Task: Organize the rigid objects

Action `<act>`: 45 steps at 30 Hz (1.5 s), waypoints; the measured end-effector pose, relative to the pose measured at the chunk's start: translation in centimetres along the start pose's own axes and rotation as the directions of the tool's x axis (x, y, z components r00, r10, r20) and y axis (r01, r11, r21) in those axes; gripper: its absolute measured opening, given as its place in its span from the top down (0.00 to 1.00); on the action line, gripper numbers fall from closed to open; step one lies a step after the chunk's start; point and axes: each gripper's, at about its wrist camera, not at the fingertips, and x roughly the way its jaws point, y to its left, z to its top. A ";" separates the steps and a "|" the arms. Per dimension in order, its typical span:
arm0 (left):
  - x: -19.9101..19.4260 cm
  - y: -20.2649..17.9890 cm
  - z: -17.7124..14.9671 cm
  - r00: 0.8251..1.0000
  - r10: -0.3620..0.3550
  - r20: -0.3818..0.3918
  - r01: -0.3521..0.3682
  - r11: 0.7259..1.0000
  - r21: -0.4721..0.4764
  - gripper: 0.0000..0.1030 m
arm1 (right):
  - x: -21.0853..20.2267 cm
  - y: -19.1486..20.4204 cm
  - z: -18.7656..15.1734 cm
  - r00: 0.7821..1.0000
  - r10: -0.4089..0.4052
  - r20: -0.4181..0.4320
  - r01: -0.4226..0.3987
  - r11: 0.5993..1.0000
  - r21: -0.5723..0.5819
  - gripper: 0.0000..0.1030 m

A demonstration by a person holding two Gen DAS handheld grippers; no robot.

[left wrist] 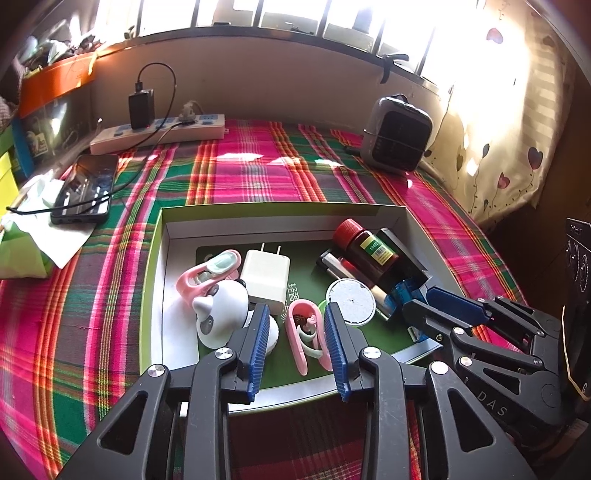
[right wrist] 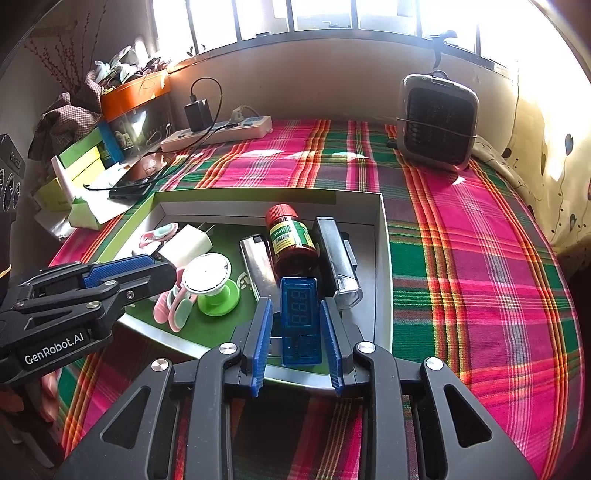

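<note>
Plaid-covered bench (right wrist: 461, 229) under a bright window (right wrist: 325, 14); both tongs, left (left wrist: 297, 341) and right (right wrist: 295, 332), part-open over the box (right wrist: 384, 258), gripping nothing.

— What's hidden?
— The panda figure (left wrist: 221, 314) sits partly behind the left tongs (left wrist: 297, 325). The blue meter's (right wrist: 300, 319) digits are too dim to read.
— Anything cropped?
— The dark device (left wrist: 578, 254) runs off the frame's right edge.
</note>
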 end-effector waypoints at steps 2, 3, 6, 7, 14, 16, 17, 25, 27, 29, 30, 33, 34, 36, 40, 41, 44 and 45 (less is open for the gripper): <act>-0.2 -0.1 -0.1 1.000 -0.001 0.002 0.001 1.000 0.001 0.71 | -0.1 0.0 0.0 1.000 -0.001 0.001 0.001 1.000 0.003 0.69; -0.3 -0.2 -0.2 1.000 0.000 0.003 0.000 1.000 0.002 0.71 | -0.2 0.0 -0.1 1.000 -0.001 0.002 0.001 1.000 0.004 0.68; -0.7 -0.4 -0.4 1.000 0.004 0.005 -0.004 1.000 0.006 0.69 | -0.5 0.0 -0.1 1.000 -0.001 0.009 0.001 1.000 0.009 0.67; -0.9 -0.5 -0.4 1.000 0.008 0.008 -0.008 1.000 0.010 0.68 | -0.6 0.1 -0.1 1.000 -0.001 0.012 0.001 1.000 0.010 0.66; -2.3 -1.1 -1.1 0.999 0.043 0.020 -0.043 0.999 0.022 0.67 | -1.5 0.3 -0.5 1.000 0.002 0.022 -0.002 1.000 0.017 0.63; -2.7 -1.3 -1.4 0.999 0.046 0.024 -0.046 0.999 0.020 0.67 | -1.9 0.4 -0.7 1.000 0.000 0.025 0.000 1.000 0.017 0.63; -2.8 -1.3 -1.5 0.999 0.046 0.023 -0.046 0.999 0.017 0.67 | -2.1 0.5 -0.8 1.000 -0.002 0.027 0.001 1.000 0.017 0.62; -4.0 -1.8 -3.1 0.997 0.074 0.015 -0.074 0.997 0.012 0.67 | -3.5 0.9 -1.9 0.999 -0.025 0.038 0.024 1.000 0.020 0.58; -4.2 -1.8 -3.6 0.997 0.074 0.013 -0.074 0.997 0.008 0.67 | -3.8 1.2 -2.3 0.998 -0.045 0.050 0.045 0.999 0.006 0.58; -4.4 -1.9 -4.1 0.995 0.096 0.015 -0.096 0.995 0.013 0.67 | -4.1 1.4 -2.6 0.998 -0.045 0.048 0.045 0.999 0.004 0.57; -4.6 -2.0 -4.4 0.994 0.110 0.020 -0.110 0.994 0.019 0.67 | -4.2 1.4 -2.7 0.998 -0.037 0.046 0.037 0.999 0.007 0.57; -4.8 -2.0 -5.1 0.994 0.113 0.015 -0.113 0.994 0.013 0.67 | -4.5 1.6 -3.3 0.998 -0.041 0.044 0.040 0.999 0.007 0.57; -4.8 -1.9 -5.3 0.993 0.114 0.011 -0.114 0.993 0.011 0.67 | -4.5 1.6 -3.5 0.998 -0.039 0.041 0.039 0.999 0.008 0.57; -4.8 -2.0 -5.8 0.991 0.133 0.008 -0.133 0.991 0.015 0.67 | -4.6 1.7 -3.9 0.999 -0.038 0.035 0.037 0.999 0.011 0.57; -4.6 -2.0 -6.9 0.991 0.131 -0.017 -0.131 0.991 0.010 0.66 | -4.7 2.0 -4.7 0.999 -0.046 0.007 0.046 0.999 0.016 0.57; -4.6 -2.0 -7.2 0.990 0.140 -0.022 -0.140 0.990 0.014 0.66 | -4.6 2.0 -4.9 0.999 -0.046 -0.002 0.046 0.999 0.016 0.57; -4.5 -2.1 -7.9 0.988 0.150 -0.031 -0.149 0.989 0.018 0.66 | -4.3 2.4 -5.5 0.998 -0.051 -0.027 0.051 0.999 0.006 0.57; -4.5 -2.1 -8.0 0.988 0.151 -0.036 -0.150 0.988 0.018 0.66 | -4.3 2.4 -5.6 0.998 -0.057 -0.036 0.057 0.998 0.006 0.57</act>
